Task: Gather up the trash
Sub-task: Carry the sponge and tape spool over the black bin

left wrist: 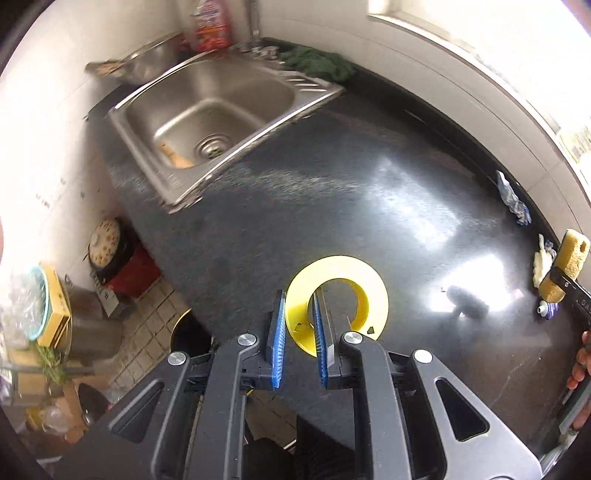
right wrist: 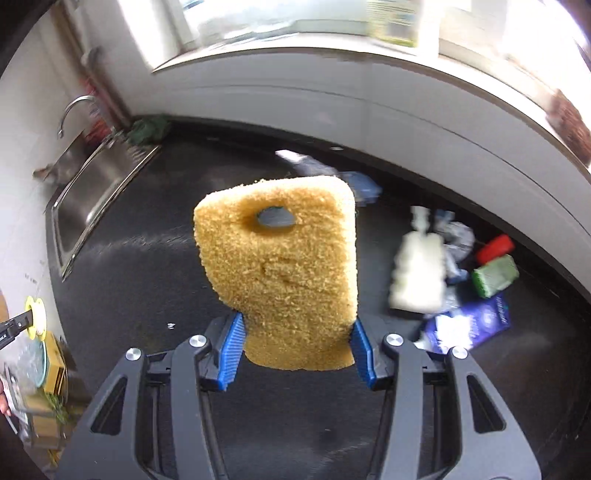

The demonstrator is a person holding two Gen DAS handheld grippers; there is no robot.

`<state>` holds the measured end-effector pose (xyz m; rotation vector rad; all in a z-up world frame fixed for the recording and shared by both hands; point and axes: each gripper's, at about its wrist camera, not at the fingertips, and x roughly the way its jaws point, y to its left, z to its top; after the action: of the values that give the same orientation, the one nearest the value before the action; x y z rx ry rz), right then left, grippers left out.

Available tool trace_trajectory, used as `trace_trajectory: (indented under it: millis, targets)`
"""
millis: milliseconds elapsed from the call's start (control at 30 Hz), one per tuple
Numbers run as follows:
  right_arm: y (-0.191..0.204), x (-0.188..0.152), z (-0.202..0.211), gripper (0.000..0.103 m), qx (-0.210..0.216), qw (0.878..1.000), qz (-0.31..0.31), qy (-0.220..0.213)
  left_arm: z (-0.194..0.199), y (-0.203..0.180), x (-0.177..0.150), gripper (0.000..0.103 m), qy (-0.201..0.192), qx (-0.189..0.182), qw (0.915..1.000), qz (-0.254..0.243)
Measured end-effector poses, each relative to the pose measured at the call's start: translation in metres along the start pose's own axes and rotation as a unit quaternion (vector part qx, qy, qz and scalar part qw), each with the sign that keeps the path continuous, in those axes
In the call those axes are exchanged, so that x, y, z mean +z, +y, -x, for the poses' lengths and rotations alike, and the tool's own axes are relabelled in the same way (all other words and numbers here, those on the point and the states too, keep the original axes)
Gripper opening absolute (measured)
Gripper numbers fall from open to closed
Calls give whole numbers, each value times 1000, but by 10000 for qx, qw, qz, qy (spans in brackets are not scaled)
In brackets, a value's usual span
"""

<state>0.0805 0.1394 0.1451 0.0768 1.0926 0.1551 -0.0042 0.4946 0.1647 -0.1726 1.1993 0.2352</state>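
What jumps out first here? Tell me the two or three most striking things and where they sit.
The right claw holds up a tan porous sponge with a hole, filling the middle of the right wrist view. The left claw grips a bright yellow plastic ring above the dark speckled countertop. Beyond lie the stainless steel sink at the left end and crumpled wrappers at the right.

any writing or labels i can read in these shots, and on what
None can be read outright.
Red-labelled bottle behind the sink: print blurred.
Blue packet on the counter: white lettering blurred.
Right tongs arm: white letters, too small.
Left tongs arm: white marking cut off.
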Motion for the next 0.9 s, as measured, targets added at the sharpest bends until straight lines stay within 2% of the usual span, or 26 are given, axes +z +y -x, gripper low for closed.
trace_trajectory:
  millis: [67, 200, 400, 533, 667, 800, 900]
  targets:
    - [41, 4, -15, 50, 188, 9992, 327, 148, 6, 37, -17, 13, 25, 165, 9990, 413]
    - [110, 6, -41, 50, 442, 9942, 907, 368, 19, 105, -61, 13, 99, 526, 9917, 1170]
    - [205, -15, -41, 50, 861, 9782, 1788, 615, 35, 186, -132, 13, 273, 995, 9706, 2174]
    - [265, -37, -36, 50, 1158, 9584, 2485, 791, 42, 212, -159, 13, 331, 1098, 9594, 2575]
    - [311, -62, -28, 50, 1482, 9364, 3029, 976, 38, 222, -171, 13, 364, 1064, 9534, 2798]
    - [344, -83, -24, 50, 1607, 9176, 3463, 1106, 23, 220, -169, 13, 436, 971, 9528, 2844]
    - [349, -95, -26, 50, 1698, 9123, 3492, 1301, 12, 214, -169, 13, 488, 858, 9537, 2841]
